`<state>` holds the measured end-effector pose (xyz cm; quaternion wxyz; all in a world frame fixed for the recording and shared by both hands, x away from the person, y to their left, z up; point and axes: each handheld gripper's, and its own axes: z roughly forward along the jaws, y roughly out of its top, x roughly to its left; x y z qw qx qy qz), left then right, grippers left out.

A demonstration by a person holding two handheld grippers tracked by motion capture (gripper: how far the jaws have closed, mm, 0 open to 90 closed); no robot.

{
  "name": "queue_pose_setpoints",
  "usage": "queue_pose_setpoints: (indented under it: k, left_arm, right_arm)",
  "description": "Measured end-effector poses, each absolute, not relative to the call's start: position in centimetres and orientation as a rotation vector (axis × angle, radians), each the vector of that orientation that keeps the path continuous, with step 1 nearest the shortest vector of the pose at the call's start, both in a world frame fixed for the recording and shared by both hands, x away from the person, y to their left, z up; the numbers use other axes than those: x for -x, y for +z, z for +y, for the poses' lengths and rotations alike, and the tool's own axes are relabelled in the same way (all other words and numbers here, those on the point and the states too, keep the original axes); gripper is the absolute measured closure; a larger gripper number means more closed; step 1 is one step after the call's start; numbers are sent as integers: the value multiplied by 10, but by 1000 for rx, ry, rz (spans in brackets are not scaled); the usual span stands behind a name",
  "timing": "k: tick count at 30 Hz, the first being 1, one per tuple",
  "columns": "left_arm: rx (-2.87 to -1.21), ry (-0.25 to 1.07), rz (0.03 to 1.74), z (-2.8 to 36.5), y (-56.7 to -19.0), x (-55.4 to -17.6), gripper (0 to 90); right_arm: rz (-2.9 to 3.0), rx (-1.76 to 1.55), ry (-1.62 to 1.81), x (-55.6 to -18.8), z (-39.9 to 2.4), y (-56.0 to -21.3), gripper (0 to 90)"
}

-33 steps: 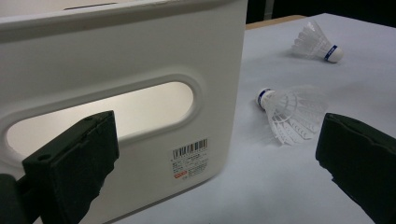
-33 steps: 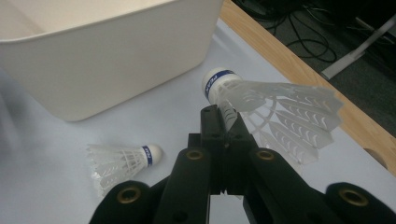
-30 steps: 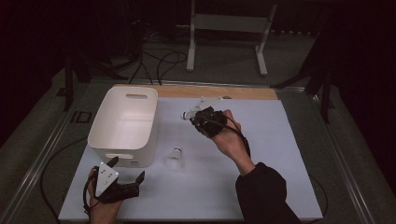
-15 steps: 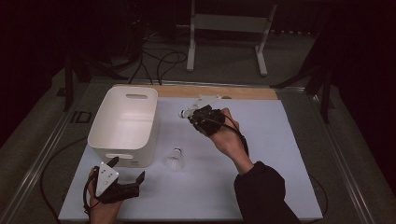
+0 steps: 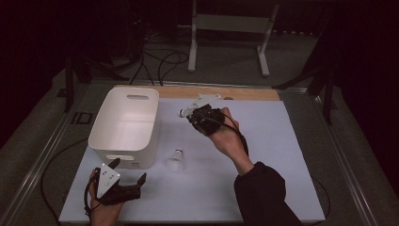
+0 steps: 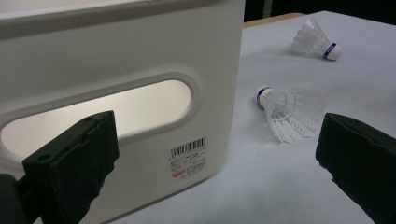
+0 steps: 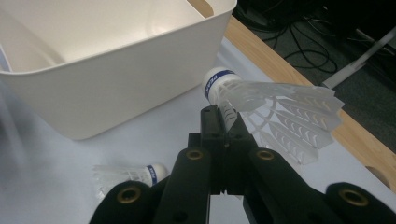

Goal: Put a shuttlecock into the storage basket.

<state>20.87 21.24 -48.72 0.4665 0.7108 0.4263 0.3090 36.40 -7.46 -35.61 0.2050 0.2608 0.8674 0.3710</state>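
My right gripper (image 5: 194,116) hovers over the far middle of the white table, just right of the white bin (image 5: 127,122). It is shut on the feather skirt of a white shuttlecock (image 7: 275,107), whose cork (image 5: 181,113) points toward the bin. In its own view the right gripper (image 7: 223,119) has its jaws pressed together. A second shuttlecock (image 5: 175,160) lies on the table by the bin's near right corner. My left gripper (image 5: 129,170) rests near the front left edge, open and empty. Its jaws stand wide and frame the bin's handle slot (image 6: 98,112) and that shuttlecock (image 6: 289,112).
In the left gripper view another shuttlecock (image 6: 317,43) lies farther off on the table. A wooden strip (image 5: 249,93) runs along the far edge. Beyond it, a metal stand (image 5: 226,23) and cables (image 5: 160,61) sit on the floor. The white sheet (image 5: 282,155) spreads to the right.
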Motion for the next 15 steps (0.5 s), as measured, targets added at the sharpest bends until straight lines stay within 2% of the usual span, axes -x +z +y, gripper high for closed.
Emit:
queue_pose_setpoints:
  k: [15]
  left_arm:
    - [-1743, 758, 1046, 213, -487, -208, 1]
  right_arm:
    - [2410, -717, 1049, -365, -69, -348, 898]
